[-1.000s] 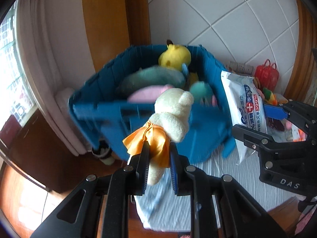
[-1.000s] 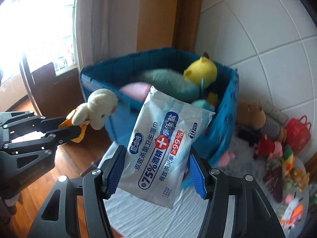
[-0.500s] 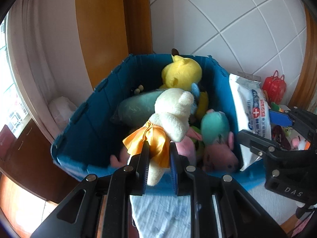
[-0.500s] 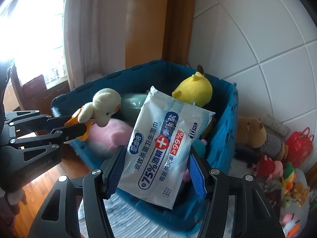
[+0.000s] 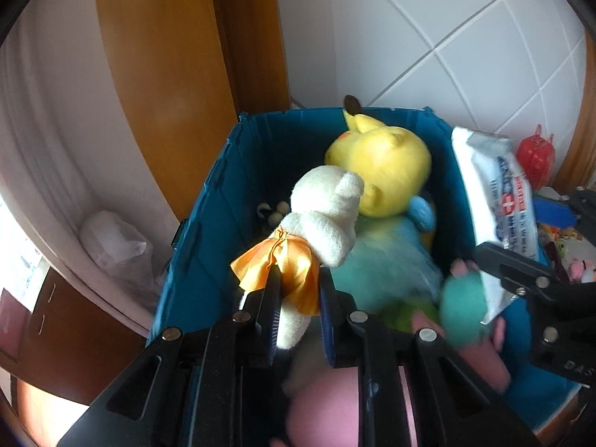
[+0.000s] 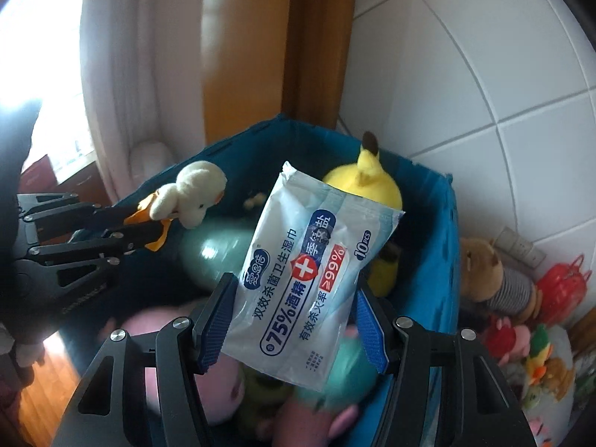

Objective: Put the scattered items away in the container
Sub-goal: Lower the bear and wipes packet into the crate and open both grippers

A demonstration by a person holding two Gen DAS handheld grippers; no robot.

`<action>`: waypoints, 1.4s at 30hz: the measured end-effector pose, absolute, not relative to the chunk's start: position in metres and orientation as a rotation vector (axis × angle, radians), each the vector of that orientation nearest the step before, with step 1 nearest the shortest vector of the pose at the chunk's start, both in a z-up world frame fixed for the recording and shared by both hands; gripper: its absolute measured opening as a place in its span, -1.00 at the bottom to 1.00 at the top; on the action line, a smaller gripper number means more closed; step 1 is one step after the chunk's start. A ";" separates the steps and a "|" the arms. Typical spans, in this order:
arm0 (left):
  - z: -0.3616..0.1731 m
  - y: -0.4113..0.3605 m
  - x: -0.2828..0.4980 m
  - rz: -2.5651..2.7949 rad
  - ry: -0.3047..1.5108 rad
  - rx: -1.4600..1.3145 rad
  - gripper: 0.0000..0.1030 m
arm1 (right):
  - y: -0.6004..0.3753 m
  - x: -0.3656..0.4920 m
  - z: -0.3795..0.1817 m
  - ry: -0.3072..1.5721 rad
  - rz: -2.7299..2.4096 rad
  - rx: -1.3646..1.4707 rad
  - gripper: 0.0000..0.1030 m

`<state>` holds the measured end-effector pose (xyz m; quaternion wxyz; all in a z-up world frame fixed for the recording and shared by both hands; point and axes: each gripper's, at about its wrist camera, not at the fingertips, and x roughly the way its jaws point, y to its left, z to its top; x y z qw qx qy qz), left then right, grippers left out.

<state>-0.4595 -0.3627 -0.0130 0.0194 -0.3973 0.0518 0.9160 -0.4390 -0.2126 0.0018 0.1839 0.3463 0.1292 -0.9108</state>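
Note:
My left gripper point(image 5: 297, 313) is shut on a small cream plush bear point(image 5: 324, 219) with an orange satin bow, held above the blue bin point(image 5: 208, 223). The bear point(image 6: 193, 197) and the left gripper point(image 6: 149, 229) also show at the left of the right wrist view. My right gripper point(image 6: 294, 320) is shut on a white pack of wet wipes point(image 6: 309, 272) with blue and red print, held over the bin point(image 6: 443, 260). The wipes pack point(image 5: 499, 208) appears at the right of the left wrist view. Inside the bin lie a yellow plush point(image 5: 383, 167), a teal plush point(image 6: 216, 253) and pink plushes point(image 6: 219, 383).
A pile of small toys lies to the right of the bin: a brown plush with a striped body point(image 6: 488, 272), a red toy basket point(image 6: 562, 287) and several little figures point(image 6: 540, 365). White tiled wall stands behind, a wooden frame point(image 5: 156, 74) and white curtain point(image 6: 123, 74) to the left.
Both grippers have moved forward with their loads, from in front of the bin's near wall to over its inside. The grips have not changed.

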 end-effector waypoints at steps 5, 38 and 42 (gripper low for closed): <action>-0.024 -0.374 -0.524 2.801 0.173 -1.338 -0.65 | -0.237 -0.501 0.005 0.382 -2.585 1.044 0.17; -0.084 -0.383 -0.597 2.703 0.132 -1.560 0.22 | -0.271 -0.620 -0.057 0.428 -2.522 1.251 0.36; -0.084 -0.382 -0.597 2.696 0.129 -1.562 0.22 | -0.272 -0.621 -0.057 0.436 -2.530 1.254 0.41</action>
